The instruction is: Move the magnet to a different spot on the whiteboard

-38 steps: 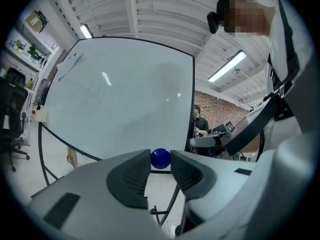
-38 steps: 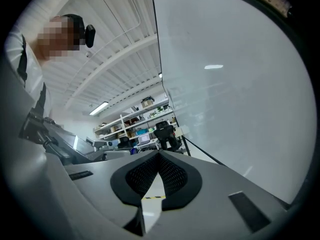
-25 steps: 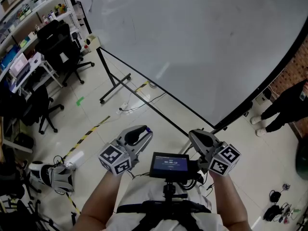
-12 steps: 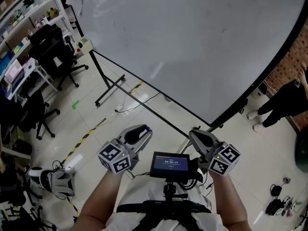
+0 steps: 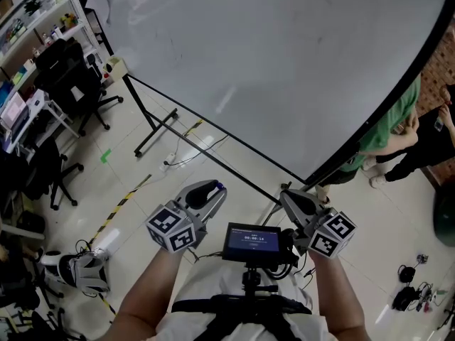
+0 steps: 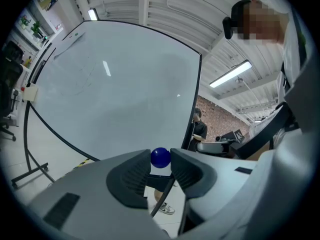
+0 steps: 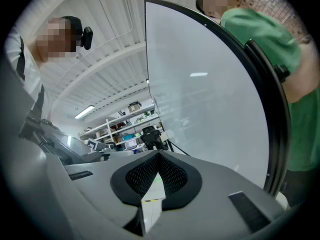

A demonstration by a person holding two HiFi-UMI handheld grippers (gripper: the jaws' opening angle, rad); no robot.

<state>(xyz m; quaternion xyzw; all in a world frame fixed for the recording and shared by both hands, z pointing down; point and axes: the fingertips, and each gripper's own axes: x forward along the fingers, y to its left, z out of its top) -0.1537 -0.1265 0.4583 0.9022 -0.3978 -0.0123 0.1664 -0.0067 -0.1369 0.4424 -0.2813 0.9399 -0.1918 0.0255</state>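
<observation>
Left gripper (image 5: 212, 189) at 7 o'clock in head view, clamped on the blue ball magnet (image 6: 160, 157), pinched right at the jaw tips. Right gripper (image 5: 288, 195) at 5 o'clock, jaws closed together, nothing in them. Whiteboard (image 5: 284, 62) at 12 o'clock, well clear of both.

Risks:
- Round magnet, tip-only grip: likely to squirt out if the jaws ease off or it bumps the board.
- Near the steel face it may snap across early and land off target.
- Bystander in green (image 5: 377, 144) at 3 o'clock, close to the board edge.
</observation>
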